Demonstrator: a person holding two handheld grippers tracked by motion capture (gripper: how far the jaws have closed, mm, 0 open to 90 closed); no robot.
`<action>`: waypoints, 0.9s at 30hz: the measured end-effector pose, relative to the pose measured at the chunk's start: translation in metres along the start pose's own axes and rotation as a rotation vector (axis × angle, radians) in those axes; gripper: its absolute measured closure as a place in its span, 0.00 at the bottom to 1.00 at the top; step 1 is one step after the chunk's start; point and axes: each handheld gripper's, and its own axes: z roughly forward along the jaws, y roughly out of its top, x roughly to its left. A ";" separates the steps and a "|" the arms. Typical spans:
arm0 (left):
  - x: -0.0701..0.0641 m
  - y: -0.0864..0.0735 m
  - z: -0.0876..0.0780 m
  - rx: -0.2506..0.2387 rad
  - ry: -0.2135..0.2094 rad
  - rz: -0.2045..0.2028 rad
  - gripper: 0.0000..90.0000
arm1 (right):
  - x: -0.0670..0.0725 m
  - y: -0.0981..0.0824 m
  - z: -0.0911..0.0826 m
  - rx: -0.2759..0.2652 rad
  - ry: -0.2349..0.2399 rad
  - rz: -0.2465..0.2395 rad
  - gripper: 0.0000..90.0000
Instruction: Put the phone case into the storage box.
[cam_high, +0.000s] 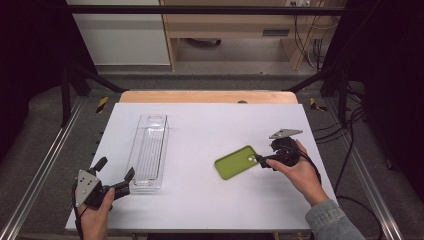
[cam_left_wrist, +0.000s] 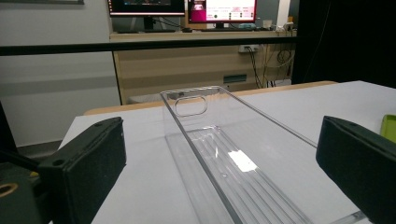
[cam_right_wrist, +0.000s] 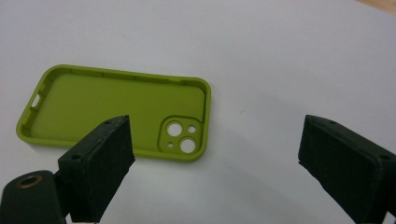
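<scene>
at the left of the high view, the left gripper (cam_high: 116, 173) sits near the front left corner of the white table (cam_high: 200, 200), held in the person's left hand (cam_high: 95, 212), with its grey three-cornered plate facing up. its jaws are spread wide apart and hold nothing; they point toward the near end of the clear plastic bin (cam_high: 148, 150), and one jaw tip lies just beside the bin's near left corner. whether it touches the bin cannot be told. in the left gripper view the same bin (cam_left_wrist: 224, 158) runs lengthwise away between the two black jaws, empty, with a ribbed floor and an oval handle cutout in its far end wall. further right, around the middle of the table and well apart from the bin, lies the green phone case (cam_high: 236, 162), flat on the table with its hollow inner side up. the right gripper view shows the case (cam_right_wrist: 112, 109) with its camera cutouts at the end nearest the gripper. the right gripper (cam_high: 260, 161), in the person's right hand (cam_high: 300, 172), is at the right end of the case. its jaws stand open, low over the table, with the left jaw over the case's near edge and the right jaw over bare table, gripping nothing.
</scene>
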 end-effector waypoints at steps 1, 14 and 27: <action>0.000 0.000 0.000 0.000 -0.001 0.001 0.01 | 0.000 0.000 0.000 0.000 0.000 0.000 0.11; -0.001 0.000 0.001 0.003 -0.008 0.002 0.01 | -0.002 0.008 0.017 0.078 0.023 0.033 0.28; -0.001 0.000 0.001 0.003 -0.025 -0.005 0.01 | 0.001 0.012 0.028 0.085 0.032 0.035 0.52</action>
